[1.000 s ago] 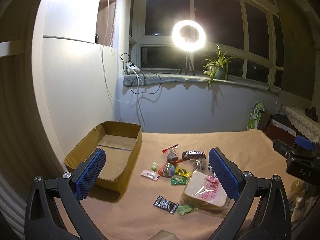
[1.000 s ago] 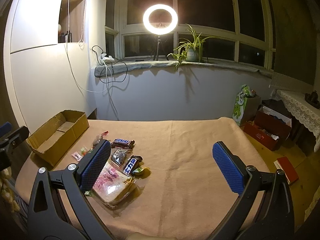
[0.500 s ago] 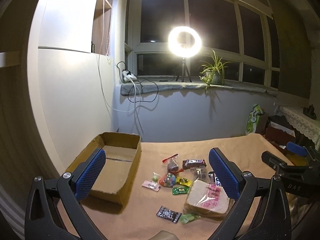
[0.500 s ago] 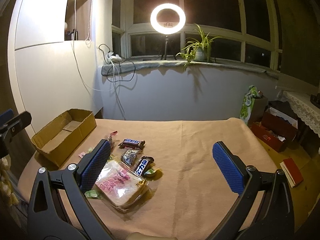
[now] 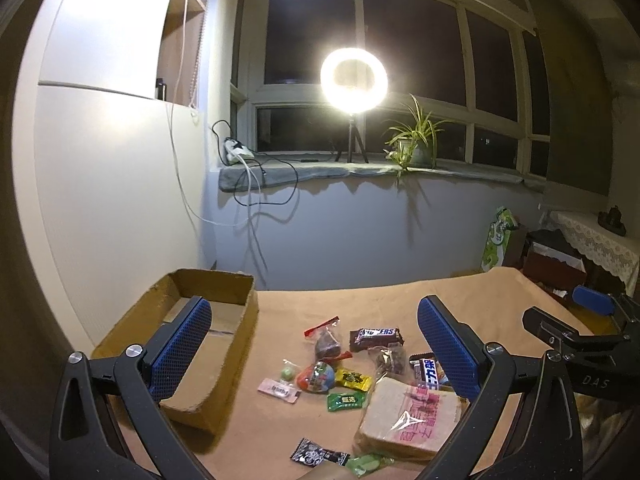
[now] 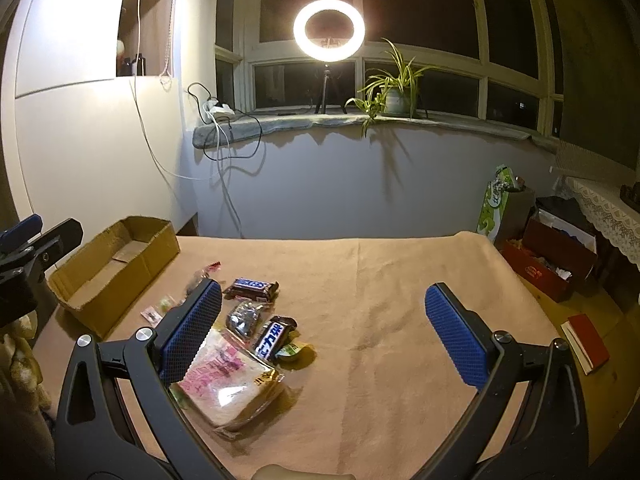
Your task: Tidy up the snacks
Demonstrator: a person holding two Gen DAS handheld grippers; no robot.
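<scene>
A pile of snacks lies on the tan-clothed table: a wrapped bread slice (image 5: 408, 416) (image 6: 228, 384), a Snickers bar (image 5: 374, 336) (image 6: 251, 288), a second dark chocolate bar (image 6: 274, 338) and several small candies (image 5: 320, 376). An open cardboard box (image 5: 200, 340) (image 6: 112, 270) stands to their left, with nothing in it that I can see. My left gripper (image 5: 316, 348) hovers open above the pile and box. My right gripper (image 6: 324, 336) is open too, over the cloth just right of the snacks, and nothing sits between its fingers.
A wall and a windowsill with a ring light (image 6: 329, 30), a potted plant (image 6: 394, 96) and cables stand behind the table (image 6: 400, 280). Right of the table are a green bag (image 6: 494, 204), red boxes (image 6: 548, 264) and a red book (image 6: 586, 342) on the floor.
Both views have tilted upward and drawn back a little, so the snacks and box sit lower in the frames. Both grippers stay open, and nothing on the table has moved.
</scene>
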